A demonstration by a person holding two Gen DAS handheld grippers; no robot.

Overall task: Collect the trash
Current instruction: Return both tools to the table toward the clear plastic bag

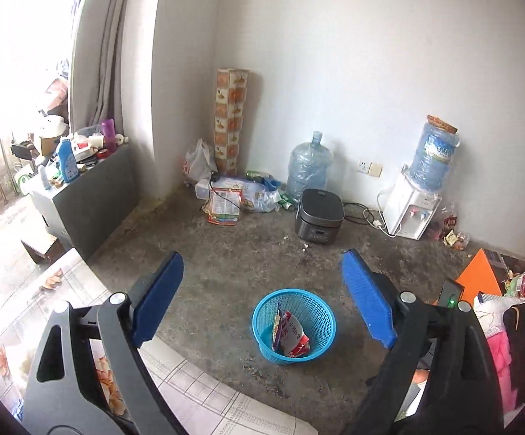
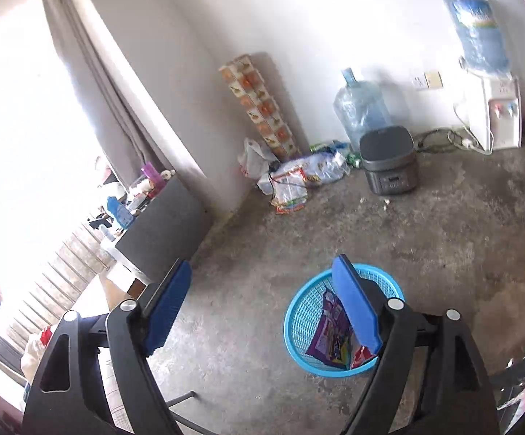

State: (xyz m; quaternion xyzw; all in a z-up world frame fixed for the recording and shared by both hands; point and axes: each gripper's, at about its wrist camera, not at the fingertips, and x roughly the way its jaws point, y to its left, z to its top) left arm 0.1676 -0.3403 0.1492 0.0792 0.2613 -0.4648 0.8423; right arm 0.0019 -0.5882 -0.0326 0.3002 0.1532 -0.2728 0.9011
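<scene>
Both sets of jaws are spread wide with nothing between the blue pads. The left gripper (image 1: 262,297) hangs over the edge of a tabletop (image 1: 204,395) with a checked, flower-print cover, which sits under and behind its left jaw.

Just past that edge, down on the bare concrete floor (image 1: 226,253), there's a small blue mesh basket (image 1: 294,320). From the left wrist view it sits between the two jaws, a bit closer to the right one. Inside it stands a red and white snack wrapper (image 1: 293,337), with a thinner wrapper edge beside it.

From the right gripper (image 2: 266,304), the same basket (image 2: 306,311) is partly behind the right jaw, and there you can see a purple wrapper (image 2: 329,333) in it, plus a red corner next to that.

Further out, beyond the jaws, a dark rice cooker (image 1: 319,216) sits on the floor. Off beyond the left jaw is a dark cabinet (image 1: 91,195) by the window, cluttered with bottles on top.

Against the far wall, a pile of plastic packets and bags (image 1: 240,195) lies in the corner by a tall fruit-print box (image 1: 230,119). To the right of that is an empty water jug (image 1: 309,166), then a white water dispenser (image 1: 413,210) with a blue bottle on top.
</scene>
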